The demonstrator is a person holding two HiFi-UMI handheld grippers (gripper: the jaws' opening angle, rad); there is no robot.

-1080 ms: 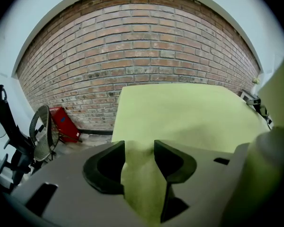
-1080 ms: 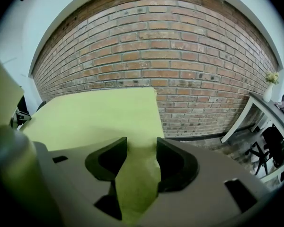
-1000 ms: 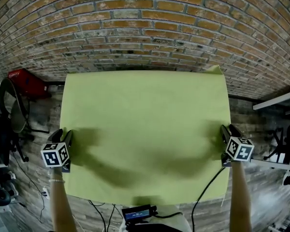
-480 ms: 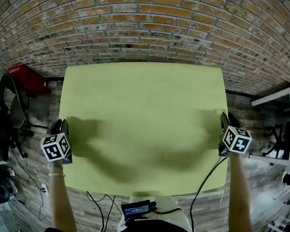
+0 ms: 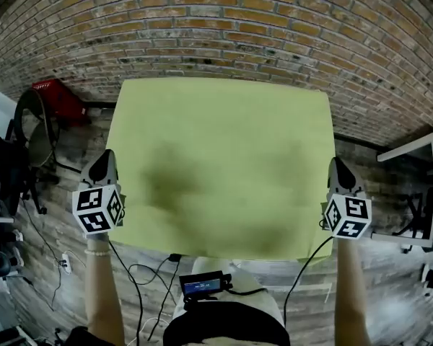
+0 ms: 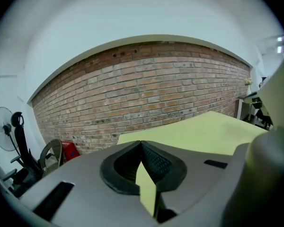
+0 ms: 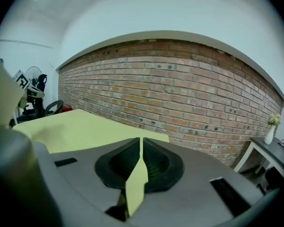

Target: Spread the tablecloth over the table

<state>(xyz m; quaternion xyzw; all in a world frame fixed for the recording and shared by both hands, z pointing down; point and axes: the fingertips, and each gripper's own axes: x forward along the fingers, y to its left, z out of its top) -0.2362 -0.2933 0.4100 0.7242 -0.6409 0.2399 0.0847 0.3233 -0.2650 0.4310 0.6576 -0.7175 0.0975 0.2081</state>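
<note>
- Left tongs (image 6: pixel 142 174) clench the tablecloth (image 5: pixel 224 157) by one edge; right tongs (image 7: pixel 141 167) are closing on the opposite edge.
- Spreading step: it hangs stretched between them; next probably calls for lowering it evenly.

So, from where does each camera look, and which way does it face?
Head view: on the person's head, looking steeply down at the tablecloth and brick wall; both forearms, left gripper and right gripper show.
Left gripper view: on the left gripper, facing the brick wall along jaws shut on the tablecloth's edge.
Right gripper view: on the right gripper, facing the brick wall along jaws closing on the tablecloth's edge.
Shared: all three see tablecloth and brick wall.
</note>
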